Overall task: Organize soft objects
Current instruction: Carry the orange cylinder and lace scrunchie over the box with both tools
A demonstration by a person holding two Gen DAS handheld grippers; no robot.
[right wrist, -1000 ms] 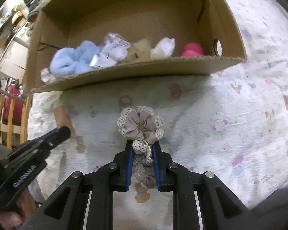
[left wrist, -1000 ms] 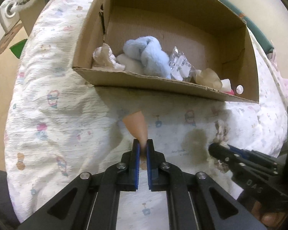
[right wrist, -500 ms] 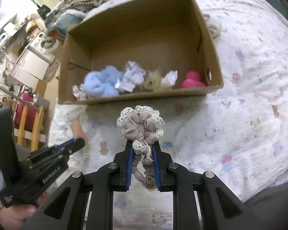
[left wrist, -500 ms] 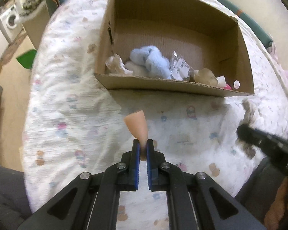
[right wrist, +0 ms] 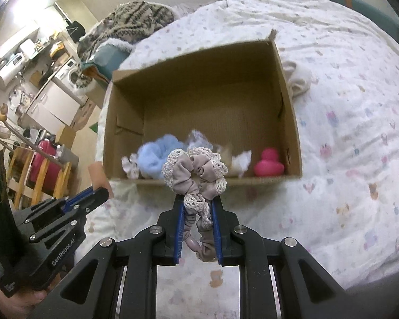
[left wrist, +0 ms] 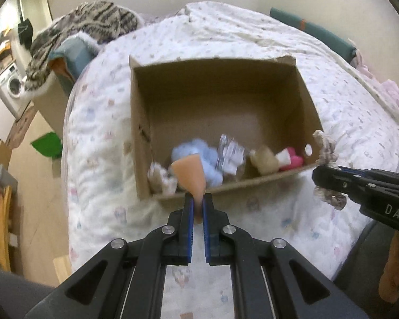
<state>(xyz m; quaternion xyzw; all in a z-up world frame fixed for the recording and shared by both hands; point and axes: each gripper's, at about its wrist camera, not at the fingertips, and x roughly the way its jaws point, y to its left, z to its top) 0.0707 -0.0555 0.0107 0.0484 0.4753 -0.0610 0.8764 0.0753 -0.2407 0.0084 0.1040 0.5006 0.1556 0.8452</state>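
Note:
An open cardboard box [left wrist: 226, 101] [right wrist: 199, 93] sits on the bed. Along its near wall lie a light blue fluffy item [left wrist: 210, 159] [right wrist: 157, 154], a clear crinkly packet [left wrist: 230, 154], a beige soft piece [left wrist: 264, 160], a small white piece [right wrist: 240, 160] and a pink rubber duck [right wrist: 269, 166]. My left gripper [left wrist: 197, 199] is shut on a peach cone-shaped sponge [left wrist: 190, 172], held above the box's near edge. My right gripper [right wrist: 198, 199] is shut on a grey lace-trimmed scrunchie [right wrist: 195, 170], also raised in front of the box.
The bed's white patterned quilt [right wrist: 345, 133] surrounds the box. A cream soft item [right wrist: 298, 79] lies on the quilt right of the box. A striped knit blanket [left wrist: 87, 24] lies on a teal bin at the back left. A washing machine [left wrist: 12, 85] and wooden chairs [right wrist: 34, 175] stand on the floor left.
Both grippers have risen and pulled back from the bed, each still holding its item. The box now shows from higher up, with its whole inside in view.

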